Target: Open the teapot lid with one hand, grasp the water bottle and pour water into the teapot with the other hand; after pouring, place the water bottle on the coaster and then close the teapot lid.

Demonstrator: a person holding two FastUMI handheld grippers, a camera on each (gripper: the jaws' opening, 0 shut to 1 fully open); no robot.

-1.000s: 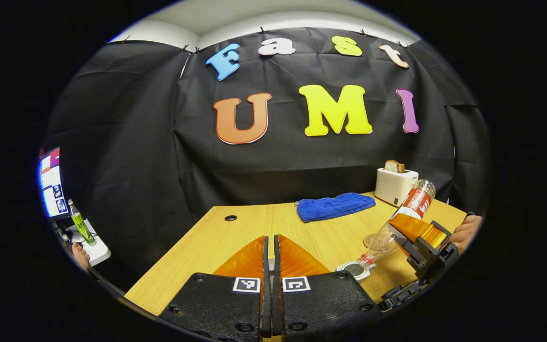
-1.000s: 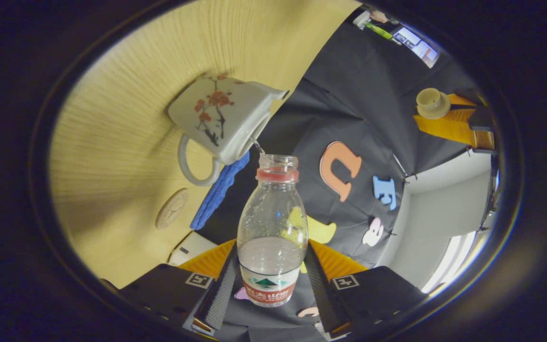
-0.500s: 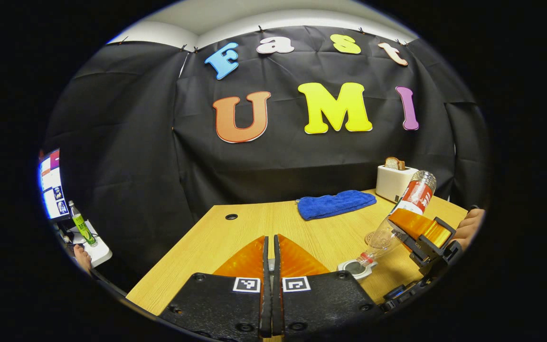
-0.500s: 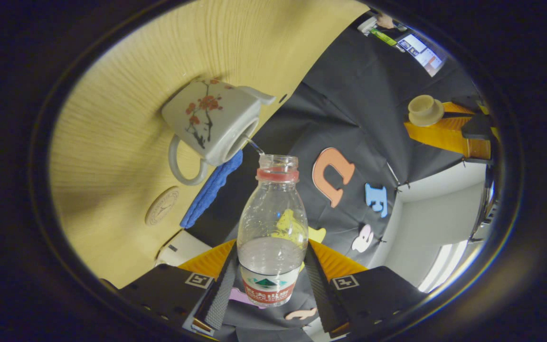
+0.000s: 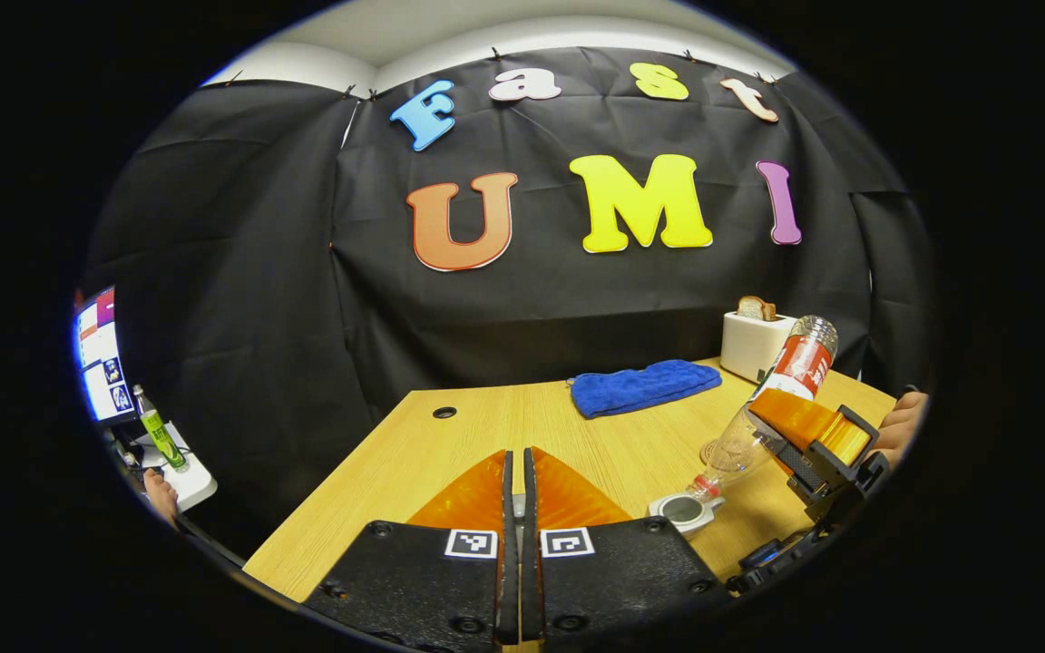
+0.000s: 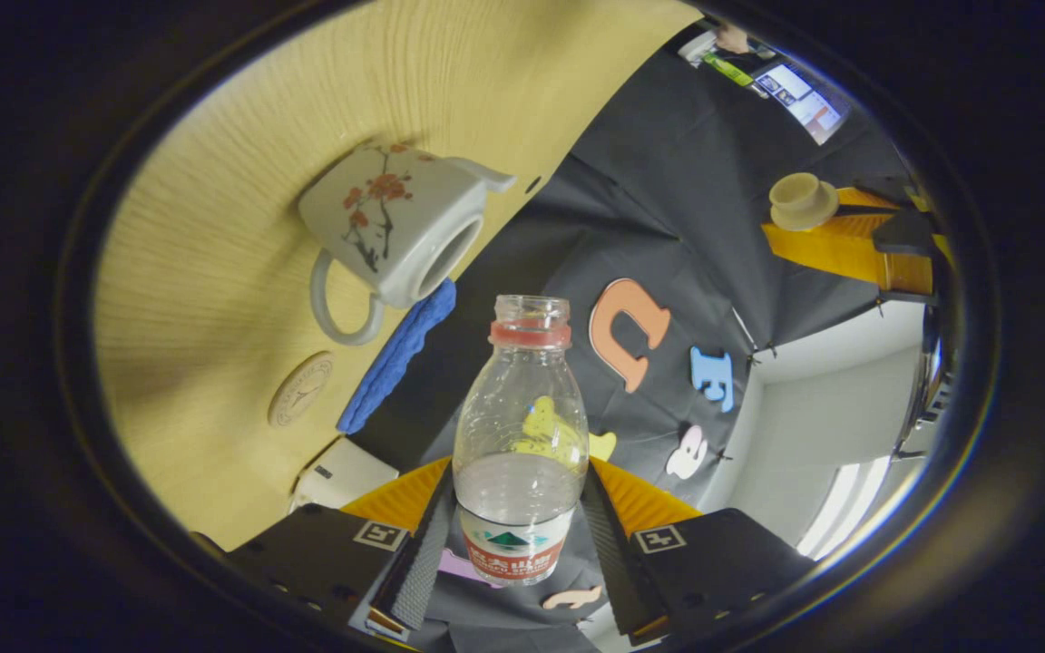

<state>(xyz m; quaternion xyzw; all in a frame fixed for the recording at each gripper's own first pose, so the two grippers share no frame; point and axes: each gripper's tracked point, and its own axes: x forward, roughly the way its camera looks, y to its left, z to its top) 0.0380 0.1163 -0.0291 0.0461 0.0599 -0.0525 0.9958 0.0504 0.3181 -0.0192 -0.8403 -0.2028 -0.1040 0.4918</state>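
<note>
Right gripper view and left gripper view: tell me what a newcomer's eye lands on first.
The water bottle stands out first, clamped between the right gripper fingers and tipped toward the open teapot on the wooden table. Next, the teapot lid held aloft by the left gripper, and the blue towel by the toaster at the table's far edge.

Both feeds bright enough for me, even overhead light. Heavy fisheye bending at the rims, table [image 6: 214, 181] edge curves hard. Glare off the water bottle [image 6: 520, 426] ahead of the right gripper [image 6: 520, 535]; bright white wall patch to its lower right. Soft shadow under the teapot [image 6: 386, 227]. Centres sharp.
</note>
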